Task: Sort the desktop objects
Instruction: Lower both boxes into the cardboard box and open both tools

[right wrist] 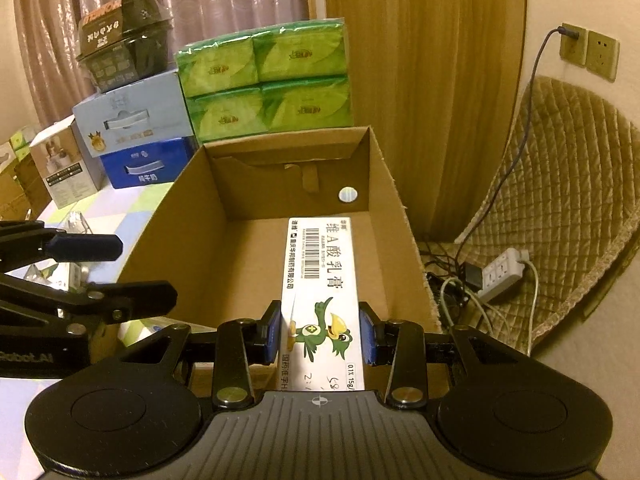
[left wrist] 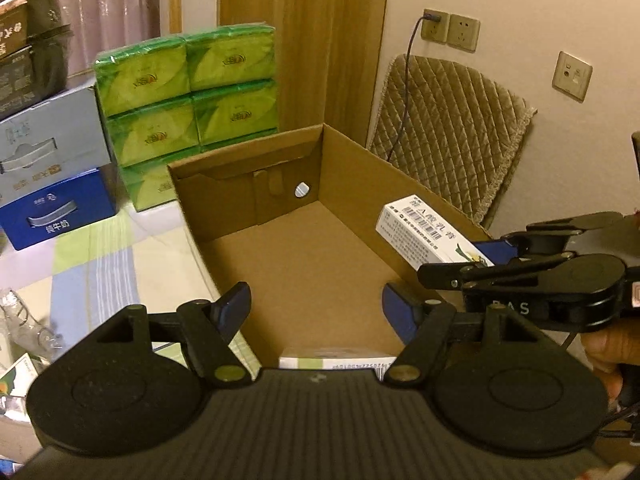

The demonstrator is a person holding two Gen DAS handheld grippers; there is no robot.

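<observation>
An open brown cardboard box (left wrist: pixel 304 264) stands on the table; it also shows in the right wrist view (right wrist: pixel 192 248). My right gripper (right wrist: pixel 323 334) is shut on a long white ointment box with a green bird (right wrist: pixel 320 280) and holds it over the cardboard box's right side. That white box shows in the left wrist view (left wrist: pixel 424 232), held by the right gripper (left wrist: pixel 486 254). My left gripper (left wrist: pixel 316 312) is open and empty over the box's near edge. Another small white box (left wrist: pixel 336 361) lies inside the cardboard box below it.
Green tissue packs (left wrist: pixel 188 92) and blue cartons (left wrist: pixel 56 208) stand behind the box, with dark tubs (right wrist: pixel 120 48) on top. Clear plastic items (left wrist: pixel 24 324) lie at the left on the checked tablecloth. A quilted chair (right wrist: pixel 568 200), wall sockets and a power strip (right wrist: pixel 504 270) are at the right.
</observation>
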